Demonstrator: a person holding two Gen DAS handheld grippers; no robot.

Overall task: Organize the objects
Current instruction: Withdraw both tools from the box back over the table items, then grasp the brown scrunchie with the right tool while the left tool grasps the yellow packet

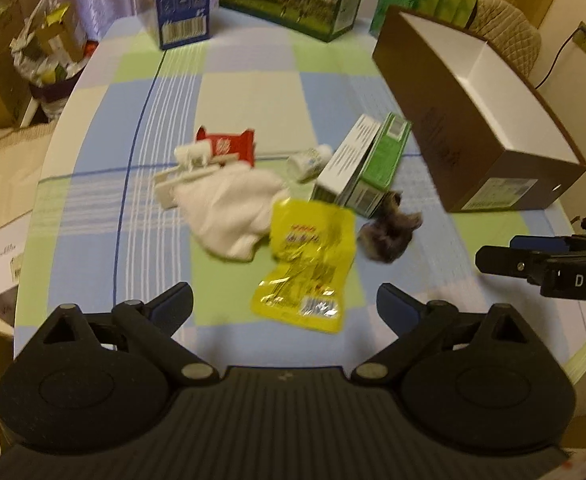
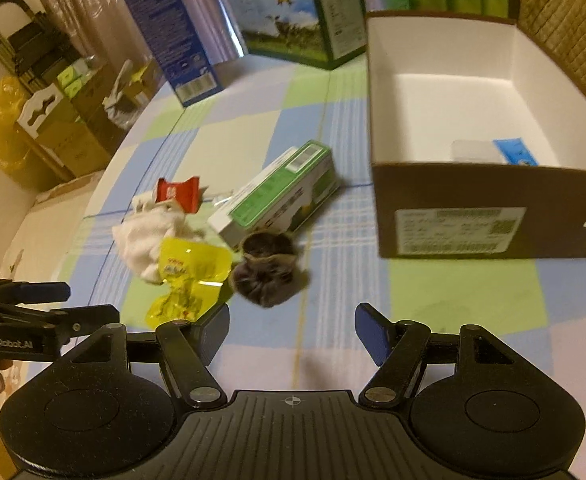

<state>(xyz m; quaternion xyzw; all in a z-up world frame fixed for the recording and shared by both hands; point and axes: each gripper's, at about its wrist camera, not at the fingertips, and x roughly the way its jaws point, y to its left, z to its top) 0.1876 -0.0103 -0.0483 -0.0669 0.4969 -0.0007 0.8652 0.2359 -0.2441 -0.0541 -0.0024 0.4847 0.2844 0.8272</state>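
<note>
Only the right wrist view looks into the brown box (image 2: 489, 208): a blue-and-white packet (image 2: 497, 152) lies on its white floor by the near wall. Only the left wrist view shows the small white bottle (image 1: 309, 162) and the white figure (image 1: 192, 156) left of the brown box.

The left claw (image 1: 285, 304) hovers with its fingers spread wide and empty, above the yellow pouch (image 1: 309, 264). The right claw (image 2: 292, 330) is likewise wide and empty, just short of the dark furry pouch (image 2: 267, 276).

The surface (image 2: 465, 292) wears a blue, green and cream check cloth. Left of the brown box lie the green-and-white carton (image 2: 277, 196), white cloth (image 2: 145, 236) and red wrapper (image 2: 177, 192); milk cartons (image 2: 293, 20) stand beyond.
</note>
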